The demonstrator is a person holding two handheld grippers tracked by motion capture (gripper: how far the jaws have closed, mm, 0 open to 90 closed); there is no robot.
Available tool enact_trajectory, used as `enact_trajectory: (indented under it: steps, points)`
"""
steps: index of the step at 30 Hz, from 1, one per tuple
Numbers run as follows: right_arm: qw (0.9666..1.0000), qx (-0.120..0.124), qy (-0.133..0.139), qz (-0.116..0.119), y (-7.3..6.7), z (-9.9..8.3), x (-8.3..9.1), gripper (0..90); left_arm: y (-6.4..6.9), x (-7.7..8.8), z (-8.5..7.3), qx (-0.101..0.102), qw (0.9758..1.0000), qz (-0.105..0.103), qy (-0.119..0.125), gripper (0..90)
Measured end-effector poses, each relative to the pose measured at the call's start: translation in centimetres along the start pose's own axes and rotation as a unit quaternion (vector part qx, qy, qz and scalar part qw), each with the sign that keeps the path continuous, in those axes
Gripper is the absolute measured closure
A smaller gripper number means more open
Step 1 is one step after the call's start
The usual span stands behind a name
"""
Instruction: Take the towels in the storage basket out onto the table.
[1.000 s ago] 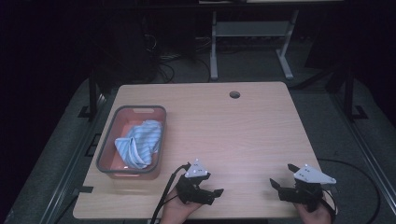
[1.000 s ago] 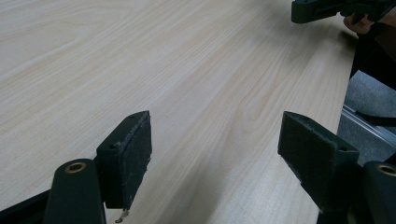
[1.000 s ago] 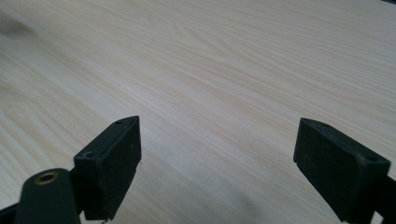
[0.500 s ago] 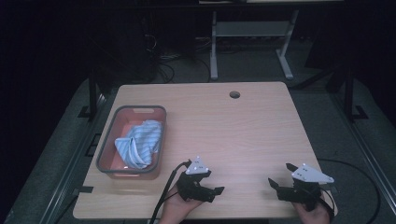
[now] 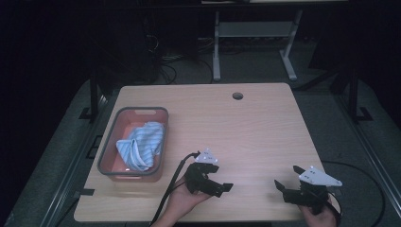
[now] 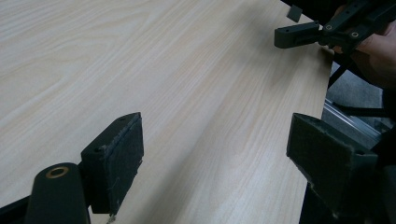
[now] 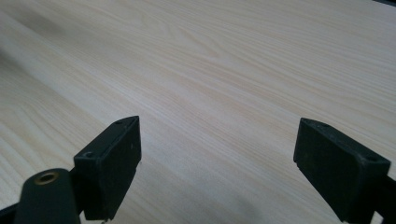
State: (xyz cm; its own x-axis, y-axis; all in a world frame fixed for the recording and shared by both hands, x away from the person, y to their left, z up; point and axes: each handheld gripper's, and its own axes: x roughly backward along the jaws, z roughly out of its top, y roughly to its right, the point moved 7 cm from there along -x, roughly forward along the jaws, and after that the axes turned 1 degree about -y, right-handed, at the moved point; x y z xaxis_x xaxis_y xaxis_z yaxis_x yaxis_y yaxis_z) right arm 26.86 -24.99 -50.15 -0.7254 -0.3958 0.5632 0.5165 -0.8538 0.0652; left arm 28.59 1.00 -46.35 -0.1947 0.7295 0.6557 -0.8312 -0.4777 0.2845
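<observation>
My left gripper [image 5: 223, 186] hovers over the wooden table [image 5: 246, 127] near its front edge, held in a hand and pointing right. Its jaws have just been opening; they stand wide in the left gripper view [image 6: 215, 149] with only bare wood between them. My right gripper [image 5: 283, 184] sits low at the front right corner, pointing left, open, with nothing between its pads [image 7: 217, 154]. The right gripper's jaw tips [image 6: 299, 35] also appear far off in the left gripper view. A grey bin [image 5: 142, 109] at the left holds a blue-and-white striped cloth [image 5: 142, 146].
A round cable hole [image 5: 237, 96] lies near the table's far edge. Black cables trail off the front edge from both grippers. A white desk frame [image 5: 255, 33] stands on the dark floor beyond the table.
My left gripper has lifted a little and shifted slightly away from the front edge, its jaws a bit wider. The right gripper, bin and cloth have stayed put.
</observation>
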Motion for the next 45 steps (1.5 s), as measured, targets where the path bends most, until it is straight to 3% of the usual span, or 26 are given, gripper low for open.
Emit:
enact_trajectory:
  steps: [6, 19, 45]
  points:
    - [1.0000, 0.002, -0.001, 0.002, 0.0, 0.0, -0.1, 14.5, -0.6, 0.2, 1.3, -0.001, 0.9999, 0.000, -0.013, 18.0]
    - [1.0000, 0.001, -0.002, 0.001, -0.1, 0.1, -0.1, 14.6, -1.7, 1.8, 3.8, 0.003, 1.0000, -0.003, -0.006, 19.0]
    - [1.0000, 0.003, 0.003, -0.001, 0.1, 0.2, 0.3, 14.5, -4.9, 6.7, 7.2, 0.024, 0.9992, 0.030, 0.007, 19.3]
